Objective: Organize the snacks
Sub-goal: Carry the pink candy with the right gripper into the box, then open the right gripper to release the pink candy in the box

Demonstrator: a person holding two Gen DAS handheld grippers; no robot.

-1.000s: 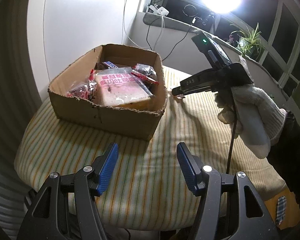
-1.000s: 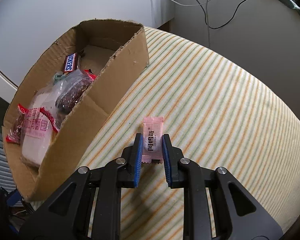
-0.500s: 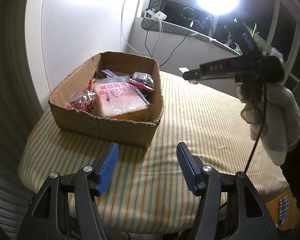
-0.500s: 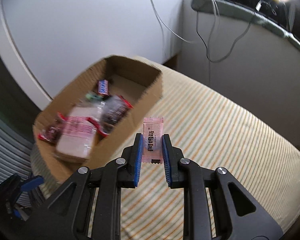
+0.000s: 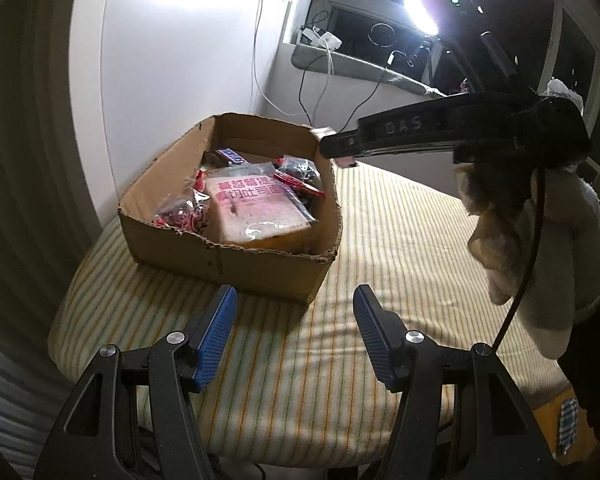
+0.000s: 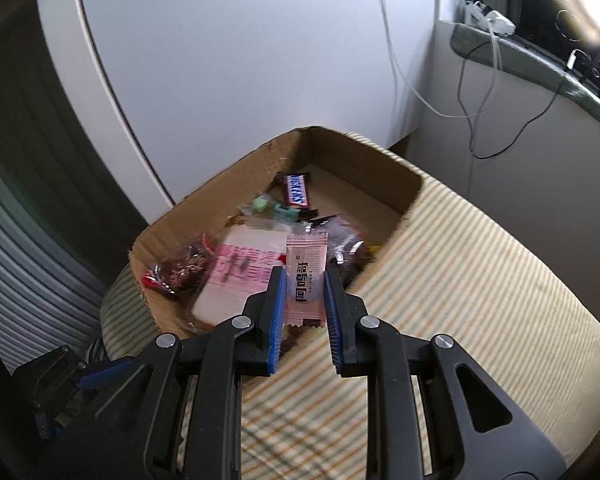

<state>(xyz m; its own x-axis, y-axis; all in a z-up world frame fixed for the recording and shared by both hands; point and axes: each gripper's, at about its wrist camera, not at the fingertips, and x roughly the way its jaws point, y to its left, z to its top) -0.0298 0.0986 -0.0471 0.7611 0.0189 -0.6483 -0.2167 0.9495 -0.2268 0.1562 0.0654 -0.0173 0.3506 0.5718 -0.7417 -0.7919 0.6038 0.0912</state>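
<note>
since the earlier frame the right gripper point(image 5: 342, 152) has risen over the box point(image 5: 228, 258). left view: left gripper point(image 5: 294, 338) hangs apart, idle, above the striped cloth point(image 5: 400, 240). right view: right gripper point(image 6: 304, 300) pinches a pink sachet point(image 6: 305, 276) above the box point(image 6: 360, 152), likely for dropping in.

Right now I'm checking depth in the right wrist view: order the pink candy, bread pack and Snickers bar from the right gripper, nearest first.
1. Pink candy, clamped in the right gripper.
2. Bread pack, near end of the box.
3. Snickers bar, far end.
</note>
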